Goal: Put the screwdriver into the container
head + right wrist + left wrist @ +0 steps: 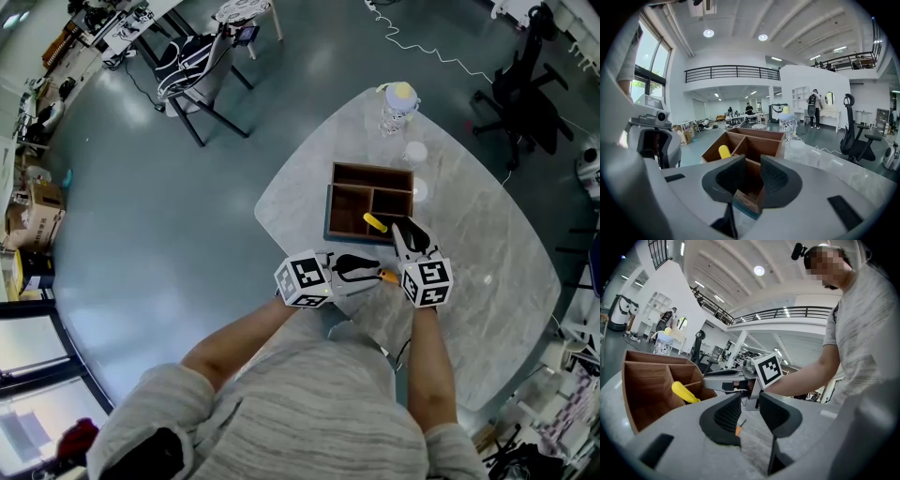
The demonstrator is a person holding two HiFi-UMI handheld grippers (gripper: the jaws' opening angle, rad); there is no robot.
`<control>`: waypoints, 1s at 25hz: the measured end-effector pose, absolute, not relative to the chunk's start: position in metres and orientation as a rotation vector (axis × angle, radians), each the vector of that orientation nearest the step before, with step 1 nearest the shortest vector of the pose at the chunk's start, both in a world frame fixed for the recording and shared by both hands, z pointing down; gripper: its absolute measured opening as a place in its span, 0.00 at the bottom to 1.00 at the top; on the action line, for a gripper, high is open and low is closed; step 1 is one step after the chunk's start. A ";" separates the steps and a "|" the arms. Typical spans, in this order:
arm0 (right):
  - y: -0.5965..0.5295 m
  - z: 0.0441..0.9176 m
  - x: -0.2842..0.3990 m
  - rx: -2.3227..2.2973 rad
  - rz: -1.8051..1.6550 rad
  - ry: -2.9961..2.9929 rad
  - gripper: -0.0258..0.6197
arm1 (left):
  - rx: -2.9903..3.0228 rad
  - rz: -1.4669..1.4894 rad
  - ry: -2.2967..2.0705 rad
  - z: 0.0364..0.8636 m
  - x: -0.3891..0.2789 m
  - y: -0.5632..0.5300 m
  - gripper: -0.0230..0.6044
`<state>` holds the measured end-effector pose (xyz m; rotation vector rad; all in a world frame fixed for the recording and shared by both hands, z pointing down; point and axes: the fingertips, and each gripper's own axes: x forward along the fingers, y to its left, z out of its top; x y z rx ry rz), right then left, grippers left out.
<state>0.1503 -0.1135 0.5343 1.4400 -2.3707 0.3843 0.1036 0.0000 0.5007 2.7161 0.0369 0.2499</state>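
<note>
yellow screwdriver (375,222) inside wooden container (371,170)

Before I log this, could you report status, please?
Left tongs open. Right tongs on container corner. Yellow-handled screwdriver inside container. Small orange bit beside left tongs.

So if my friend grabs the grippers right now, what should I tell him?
The left gripper is open and holds nothing. A small orange bit lies on the table at its tips; I can't tell what it is.
The right gripper has its jaws around the near corner of the box; I can't tell if they pinch it.
Done: a yellow handle, likely the screwdriver, is inside the box.
Left: check the orange bit, then back both grippers off.
</note>
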 end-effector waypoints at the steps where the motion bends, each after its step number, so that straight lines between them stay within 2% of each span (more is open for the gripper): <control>1: -0.113 0.534 0.150 1.439 0.383 -2.374 0.14 | 2.716 0.250 0.039 0.501 0.104 0.000 0.24; 14: -0.099 0.527 0.160 1.363 0.347 -2.374 0.14 | 2.720 0.253 0.051 0.503 0.110 0.001 0.24; 25: -0.068 0.538 0.164 1.231 0.353 -2.364 0.18 | 2.701 0.280 0.048 0.513 0.109 0.006 0.24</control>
